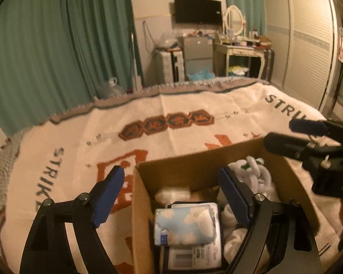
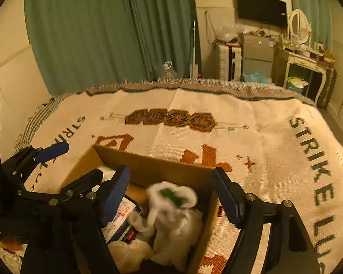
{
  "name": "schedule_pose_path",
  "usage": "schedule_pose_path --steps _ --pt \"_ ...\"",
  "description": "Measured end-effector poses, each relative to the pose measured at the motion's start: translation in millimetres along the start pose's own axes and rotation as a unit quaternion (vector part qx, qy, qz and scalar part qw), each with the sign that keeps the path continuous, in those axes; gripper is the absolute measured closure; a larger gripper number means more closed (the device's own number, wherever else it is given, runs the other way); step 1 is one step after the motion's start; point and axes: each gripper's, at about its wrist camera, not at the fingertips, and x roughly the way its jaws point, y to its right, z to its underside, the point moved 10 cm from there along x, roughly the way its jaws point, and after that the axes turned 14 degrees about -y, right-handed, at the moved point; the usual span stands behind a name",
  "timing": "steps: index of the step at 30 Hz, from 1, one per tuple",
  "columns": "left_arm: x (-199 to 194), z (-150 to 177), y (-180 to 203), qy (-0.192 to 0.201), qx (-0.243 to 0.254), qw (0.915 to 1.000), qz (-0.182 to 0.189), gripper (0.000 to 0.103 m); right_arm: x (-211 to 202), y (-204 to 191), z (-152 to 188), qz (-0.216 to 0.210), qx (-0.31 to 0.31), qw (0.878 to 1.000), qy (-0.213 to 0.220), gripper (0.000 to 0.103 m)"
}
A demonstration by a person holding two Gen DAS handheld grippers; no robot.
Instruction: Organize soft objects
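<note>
An open cardboard box [image 1: 194,162] [image 2: 153,162] stands on the blanket-covered bed. It holds a light blue cloud-print pouch [image 1: 185,225], flat packets [image 1: 194,255] and white soft items. A white and green plush [image 2: 171,196] [image 1: 251,171] lies at its right end, blurred in the right wrist view. My left gripper [image 1: 173,194] is open and empty, straddling the box's left wall. My right gripper [image 2: 171,194] is open and empty just above the plush. It shows at the right of the left wrist view [image 1: 285,134]. The left gripper shows at the left of the right wrist view [image 2: 75,162].
The cream blanket [image 1: 171,123] with orange patterns and "STRIKE" lettering covers the bed around the box. Green curtains [image 1: 57,45], a dressing table [image 1: 240,52], a wall TV [image 1: 197,10] and a wardrobe [image 1: 308,41] stand beyond the bed.
</note>
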Motion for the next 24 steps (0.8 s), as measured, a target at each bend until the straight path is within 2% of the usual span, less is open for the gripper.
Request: schedule_pose_path --steps 2,5,8,10,12,15,17,19,20,24 --pt "-26.0 -5.1 2.1 0.023 0.006 0.9997 -0.007 0.018 -22.4 -3.2 -2.0 0.004 -0.001 1.000 0.012 0.029" --pt "-86.0 -14.3 2.2 0.069 0.006 0.9974 -0.018 0.017 -70.6 -11.7 -5.6 0.016 -0.008 0.999 0.038 0.029" --pt "-145.7 -20.4 -1.5 0.115 -0.001 0.9931 -0.021 0.017 -136.9 -26.7 -7.8 0.017 -0.015 0.997 0.077 0.029" --pt "-193.0 -20.9 -3.4 0.154 -0.006 0.9878 -0.023 0.017 -177.1 -35.2 -7.9 0.023 -0.020 0.994 0.104 0.026" --pt "-238.8 -17.8 -5.5 0.192 -0.008 0.9810 -0.028 0.012 -216.3 -44.8 -5.9 0.030 -0.025 0.991 0.130 0.021" --pt "-297.8 -8.6 -8.2 0.242 -0.013 0.9697 -0.032 0.011 -278.4 -62.7 3.8 0.039 -0.038 0.983 0.174 0.016" --pt "-326.6 -0.9 -10.4 0.265 -0.016 0.9635 -0.034 0.006 -309.6 -74.0 12.1 0.041 -0.046 0.978 0.199 0.009" --pt "-354.6 11.0 -15.6 0.292 -0.027 0.9551 -0.043 0.006 -334.0 -82.7 21.8 0.043 -0.050 0.973 0.222 0.001" --pt "-368.5 18.6 -18.1 0.306 -0.033 0.9502 -0.048 0.006 -344.8 -87.5 27.5 0.042 -0.053 0.970 0.233 0.000" --pt "-390.1 43.3 -24.0 0.332 -0.044 0.9404 -0.057 0.006 -374.4 -102.8 52.3 0.048 -0.064 0.960 0.267 0.000"
